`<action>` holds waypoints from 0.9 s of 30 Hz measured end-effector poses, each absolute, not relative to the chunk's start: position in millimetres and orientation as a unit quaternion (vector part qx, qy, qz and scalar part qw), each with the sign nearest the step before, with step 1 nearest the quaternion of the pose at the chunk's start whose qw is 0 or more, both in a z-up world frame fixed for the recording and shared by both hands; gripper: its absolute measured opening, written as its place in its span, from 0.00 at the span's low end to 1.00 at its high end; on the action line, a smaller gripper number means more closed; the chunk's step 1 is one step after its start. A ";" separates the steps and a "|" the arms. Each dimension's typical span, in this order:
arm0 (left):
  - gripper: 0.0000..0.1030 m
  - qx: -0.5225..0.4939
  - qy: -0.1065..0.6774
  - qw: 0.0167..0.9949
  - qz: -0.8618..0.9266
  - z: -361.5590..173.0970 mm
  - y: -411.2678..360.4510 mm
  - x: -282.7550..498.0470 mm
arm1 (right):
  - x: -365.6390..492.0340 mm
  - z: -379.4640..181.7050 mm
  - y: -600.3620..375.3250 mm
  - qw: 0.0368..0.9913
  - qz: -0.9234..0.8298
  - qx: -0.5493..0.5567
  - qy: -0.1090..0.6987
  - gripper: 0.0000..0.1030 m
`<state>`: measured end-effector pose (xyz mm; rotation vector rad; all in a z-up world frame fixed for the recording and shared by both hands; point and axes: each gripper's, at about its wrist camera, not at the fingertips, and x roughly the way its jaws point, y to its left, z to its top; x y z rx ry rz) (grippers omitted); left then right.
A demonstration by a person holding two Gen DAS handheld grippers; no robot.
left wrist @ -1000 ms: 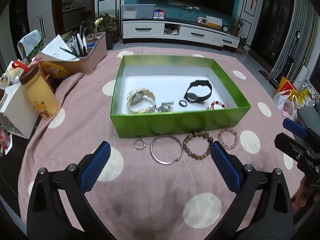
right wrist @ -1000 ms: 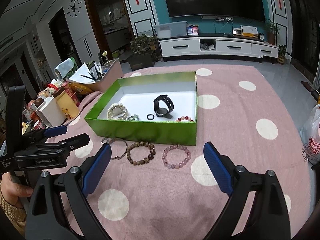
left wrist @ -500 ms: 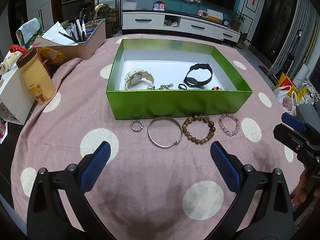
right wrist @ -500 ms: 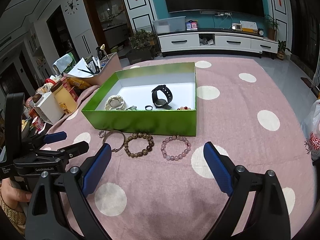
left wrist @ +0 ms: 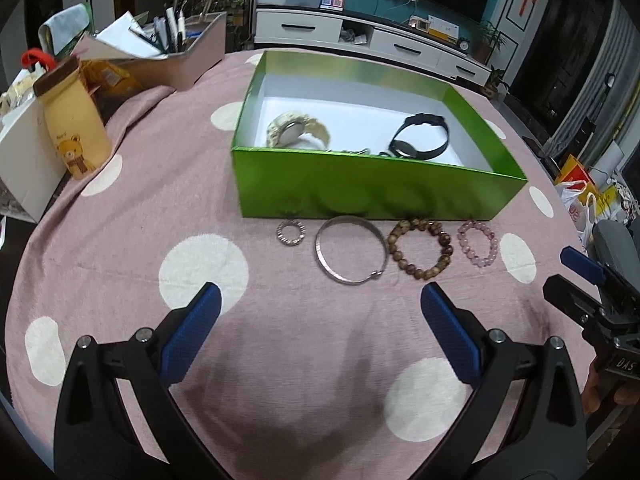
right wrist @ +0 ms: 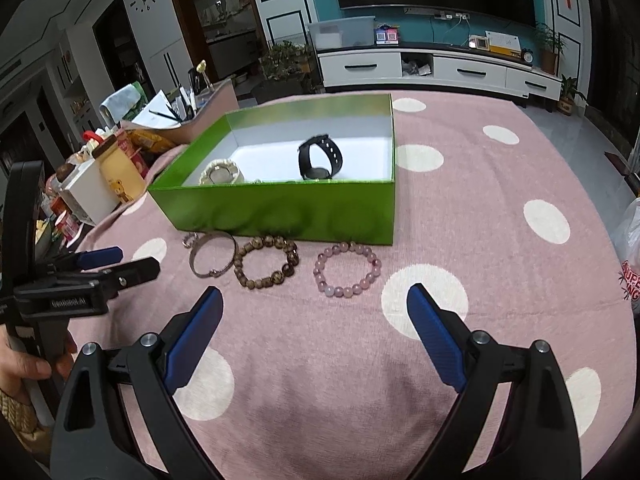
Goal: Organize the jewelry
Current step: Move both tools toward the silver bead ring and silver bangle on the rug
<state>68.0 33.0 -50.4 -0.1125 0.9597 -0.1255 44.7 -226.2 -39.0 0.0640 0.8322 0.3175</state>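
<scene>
A green box [left wrist: 376, 196] [right wrist: 280, 208] sits on the pink dotted cloth, holding a cream watch [left wrist: 298, 134] and a black watch [left wrist: 420, 142]. In front of it lie a small ring [left wrist: 291, 233], a silver bangle [left wrist: 351, 255] [right wrist: 212, 254], a brown bead bracelet [left wrist: 420, 254] [right wrist: 266, 261] and a pink bead bracelet [left wrist: 478, 248] [right wrist: 347, 269]. My left gripper [left wrist: 320, 332] is open and empty, low over the cloth before the bangle. My right gripper [right wrist: 316, 328] is open and empty, just before the pink bracelet.
At the left stand a yellow bear bottle [left wrist: 74, 120], a white box [left wrist: 24, 160] and a pen-filled organizer box [left wrist: 176, 52]. The right gripper shows at the left view's right edge [left wrist: 588, 292]. Plastic bags [left wrist: 580, 200] lie past the table's right edge.
Both grippers have dropped lower and closer to the row of jewelry. The box interior is now seen from a flatter angle. Nothing on the cloth has moved.
</scene>
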 end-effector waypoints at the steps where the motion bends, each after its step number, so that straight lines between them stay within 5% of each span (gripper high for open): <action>1: 0.98 -0.056 0.462 0.883 -0.059 -52.0 35.4 68.3 | 44.9 -41.5 -226.0 0.901 0.154 0.029 0.404 0.90; 9: 0.95 -0.077 0.463 0.881 -0.060 -66.0 50.9 70.1 | 49.0 -56.7 -219.8 0.894 0.169 0.013 0.415 0.76; 18: 0.75 -0.067 0.452 0.887 -0.065 -69.5 53.8 88.1 | 58.5 -66.6 -208.9 0.886 0.187 -0.001 0.423 0.60; 23: 0.55 -0.046 0.458 0.885 -0.070 -77.5 53.9 99.3 | 62.6 -65.1 -187.5 0.880 0.222 -0.015 0.418 0.53; 27: 0.52 -0.030 0.461 0.884 -0.073 -84.5 55.5 105.8 | 66.1 -65.6 -163.0 0.873 0.256 -0.041 0.414 0.48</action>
